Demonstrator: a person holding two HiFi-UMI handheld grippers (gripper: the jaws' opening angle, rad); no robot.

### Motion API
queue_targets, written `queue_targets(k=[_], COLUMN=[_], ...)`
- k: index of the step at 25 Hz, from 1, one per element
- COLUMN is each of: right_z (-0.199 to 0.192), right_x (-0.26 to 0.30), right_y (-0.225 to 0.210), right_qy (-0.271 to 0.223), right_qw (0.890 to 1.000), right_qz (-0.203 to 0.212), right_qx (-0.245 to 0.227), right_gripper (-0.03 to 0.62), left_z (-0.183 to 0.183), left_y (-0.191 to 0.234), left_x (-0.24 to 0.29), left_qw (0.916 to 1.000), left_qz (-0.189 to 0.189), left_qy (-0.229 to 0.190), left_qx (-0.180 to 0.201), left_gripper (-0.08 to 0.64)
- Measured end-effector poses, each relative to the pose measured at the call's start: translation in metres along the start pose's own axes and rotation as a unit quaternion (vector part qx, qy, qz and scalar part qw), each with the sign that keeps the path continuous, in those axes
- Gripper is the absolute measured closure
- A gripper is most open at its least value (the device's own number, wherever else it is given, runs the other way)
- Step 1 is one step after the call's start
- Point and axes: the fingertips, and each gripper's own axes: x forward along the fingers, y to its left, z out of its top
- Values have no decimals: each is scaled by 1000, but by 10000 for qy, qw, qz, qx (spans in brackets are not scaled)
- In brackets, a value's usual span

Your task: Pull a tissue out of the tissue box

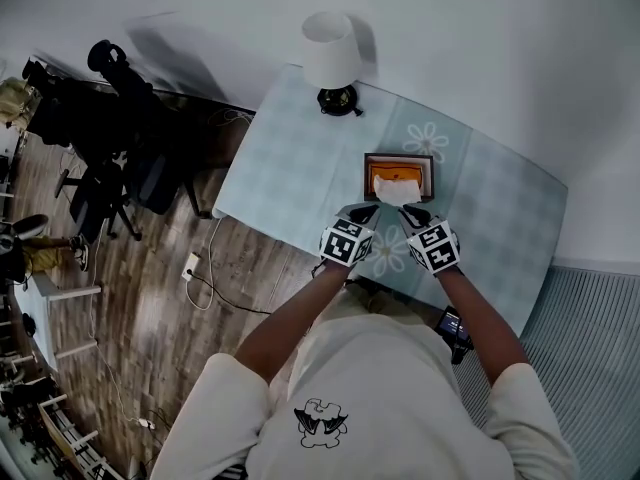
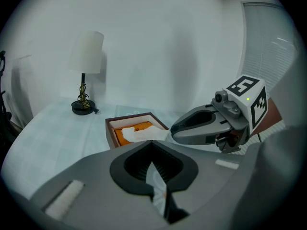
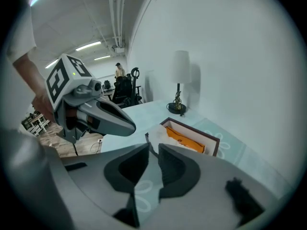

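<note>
The tissue box (image 1: 399,158), a brown frame with an orange inside, lies on the blue checked tablecloth (image 1: 300,168). A white tissue (image 1: 398,190) sticks up out of its near side. Both grippers hover side by side at the box's front edge. My left gripper (image 1: 365,211) is shut with nothing in it, its tips (image 2: 152,145) just short of the tissue (image 2: 139,134). My right gripper (image 1: 408,211) has a narrow gap between its jaws (image 3: 152,148), and the tissue (image 3: 156,134) lies just beyond the tips, not pinched. Each gripper shows in the other's view: right gripper (image 2: 175,129), left gripper (image 3: 132,127).
A table lamp (image 1: 330,53) with a white shade stands at the table's far edge against the wall. Left of the table, on the wood floor, are office chairs and dark equipment (image 1: 110,138) and a power strip with its cable (image 1: 191,266).
</note>
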Motion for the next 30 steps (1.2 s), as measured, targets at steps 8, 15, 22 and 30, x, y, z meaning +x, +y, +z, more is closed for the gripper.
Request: queue_targets(k=[8,15,22,30], right_z=[-9,-34,-29,-13], right_x=[26,52,43,23], right_y=[-1,-12,-15,-7], right_qy=[573,1466,1322,979], right_qw=[9964,9767,9809,9891], right_qz=[-146,-611,-827,-760], right_qx=[-612,-1440,-1166,-794], right_gripper=[449,443,578,578], left_z=[-7,-16,-12,-2], left_y=[6,7,2,-2], left_x=[8,9,2,-6], left_qw=[9998,9996,9998,10000], left_qz=[90,50,-2,-1], left_qy=[140,241,142,22], left_qx=[-108,-143,-168,38], left_gripper=[554,554,554,554])
